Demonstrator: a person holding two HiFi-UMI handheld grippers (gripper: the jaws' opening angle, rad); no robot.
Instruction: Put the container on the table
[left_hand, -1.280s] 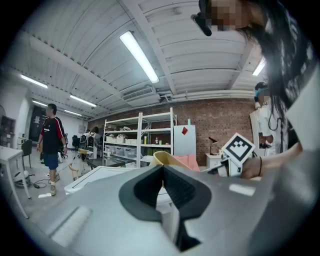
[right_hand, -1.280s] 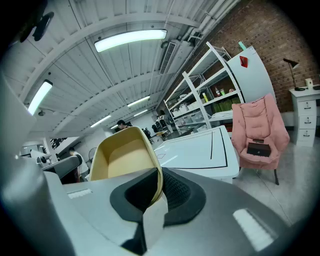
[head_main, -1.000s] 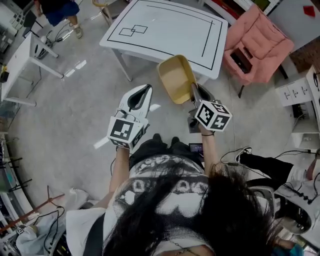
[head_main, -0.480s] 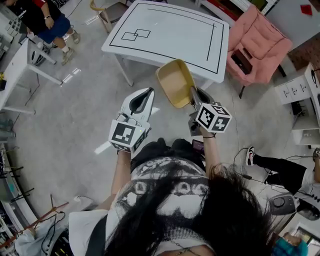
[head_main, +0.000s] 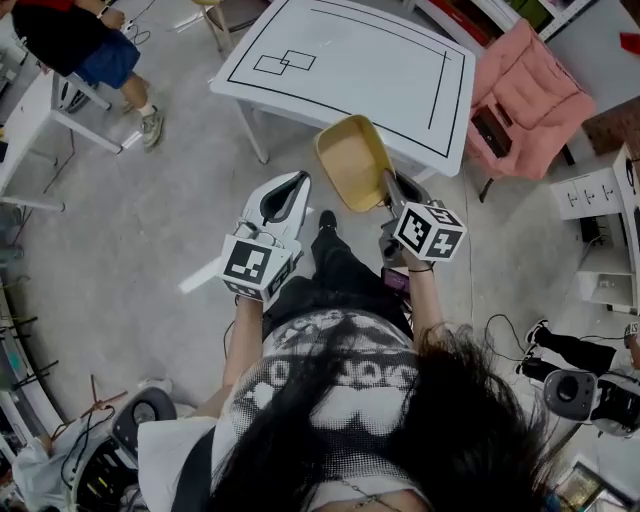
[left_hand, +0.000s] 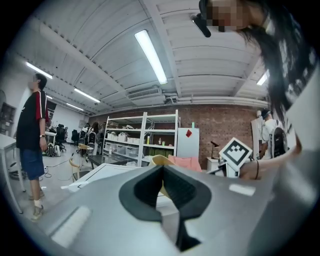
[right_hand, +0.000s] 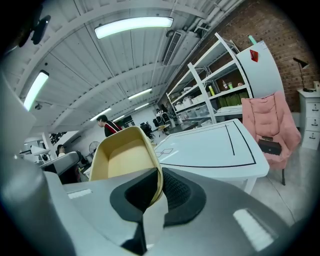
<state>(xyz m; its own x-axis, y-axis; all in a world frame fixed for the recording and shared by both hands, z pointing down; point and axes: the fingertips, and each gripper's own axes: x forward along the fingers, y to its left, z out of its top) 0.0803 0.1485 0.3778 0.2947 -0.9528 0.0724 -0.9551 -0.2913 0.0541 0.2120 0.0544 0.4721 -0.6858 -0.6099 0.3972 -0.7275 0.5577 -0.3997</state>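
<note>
At right gripper (head_main: 390, 190): tan container (head_main: 352, 160), rounded-square, shallow, rim pinched, tilted.

The table (head_main: 350, 60) stands at 12 o'clock. The container (head_main: 352, 160) hangs before its near edge, its rim in the right claw (head_main: 389, 183) at 1 o'clock. The left claw (head_main: 290, 186) is beside it at 11, apart. A chair (head_main: 525, 95) stands at 2 o'clock and a person (head_main: 70, 40) at 10.
</note>
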